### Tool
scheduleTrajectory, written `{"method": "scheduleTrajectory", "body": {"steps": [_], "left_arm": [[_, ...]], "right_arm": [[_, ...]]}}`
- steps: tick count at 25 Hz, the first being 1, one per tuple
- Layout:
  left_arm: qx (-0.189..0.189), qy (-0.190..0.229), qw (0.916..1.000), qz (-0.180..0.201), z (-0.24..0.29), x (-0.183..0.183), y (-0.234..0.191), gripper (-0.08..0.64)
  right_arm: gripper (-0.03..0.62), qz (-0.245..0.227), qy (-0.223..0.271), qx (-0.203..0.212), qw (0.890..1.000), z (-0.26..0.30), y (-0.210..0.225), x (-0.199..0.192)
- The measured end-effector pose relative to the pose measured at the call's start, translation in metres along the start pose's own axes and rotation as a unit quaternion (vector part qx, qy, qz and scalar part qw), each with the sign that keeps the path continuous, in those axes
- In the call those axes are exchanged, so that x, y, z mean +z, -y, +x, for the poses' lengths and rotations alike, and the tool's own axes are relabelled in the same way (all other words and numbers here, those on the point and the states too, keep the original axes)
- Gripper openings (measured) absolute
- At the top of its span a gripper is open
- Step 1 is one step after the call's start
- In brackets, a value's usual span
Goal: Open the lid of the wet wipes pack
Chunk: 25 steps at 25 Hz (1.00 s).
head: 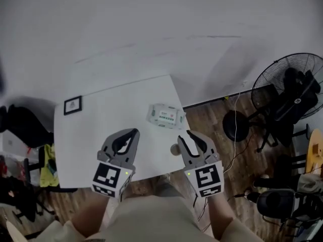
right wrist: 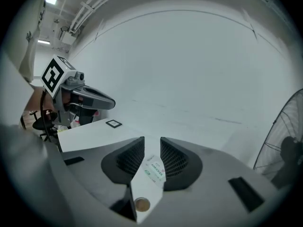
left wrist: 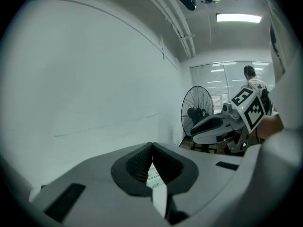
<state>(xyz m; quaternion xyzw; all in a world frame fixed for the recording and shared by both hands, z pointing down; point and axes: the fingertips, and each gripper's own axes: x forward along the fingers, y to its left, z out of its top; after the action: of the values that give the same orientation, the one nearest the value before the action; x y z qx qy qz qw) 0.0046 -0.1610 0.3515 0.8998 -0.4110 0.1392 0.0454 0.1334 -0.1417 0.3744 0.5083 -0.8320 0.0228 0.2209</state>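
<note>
Work seems not yet begun: the white, green-printed soft wet wipes pack [head: 164,116] lies untouched, lid apparently shut, near the white table's [head: 91,150] far right corner. Short of it, the left gripper [head: 135,131] has its jaws together, and the right gripper [head: 184,133] has them narrowly apart; both are empty.

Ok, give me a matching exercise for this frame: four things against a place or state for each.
1 wet wipes pack
2 left gripper
3 right gripper
4 fan

A jaws apart
B standing on the floor
C jaw tips together
D lying on the table

Pairs: 1-D, 2-C, 3-A, 4-B
</note>
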Motion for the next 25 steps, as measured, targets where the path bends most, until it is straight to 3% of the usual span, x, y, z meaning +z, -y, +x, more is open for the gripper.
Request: {"method": "scheduleTrajectory", "body": {"steps": [7,13,21,25], "left_arm": [[0.044,-0.04,0.9982,0.0,0.049,-0.012,-0.02,0.021],[0.053,-0.069,0.9962,0.0,0.066,-0.022,-0.023,0.021],[0.026,-0.092,0.9953,-0.011,0.08,-0.033,-0.032,0.021],[0.0,-0.109,0.994,-0.001,0.097,-0.046,-0.037,0.021]], "right_arm": [[0.115,-0.035,-0.036,0.067,0.996,0.05,0.031,-0.02],[0.115,-0.044,-0.061,0.103,0.992,0.072,0.04,-0.036],[0.115,-0.027,-0.087,0.11,0.99,0.095,0.039,-0.054],[0.101,-0.053,-0.129,0.102,0.985,0.121,0.035,-0.076]]}}
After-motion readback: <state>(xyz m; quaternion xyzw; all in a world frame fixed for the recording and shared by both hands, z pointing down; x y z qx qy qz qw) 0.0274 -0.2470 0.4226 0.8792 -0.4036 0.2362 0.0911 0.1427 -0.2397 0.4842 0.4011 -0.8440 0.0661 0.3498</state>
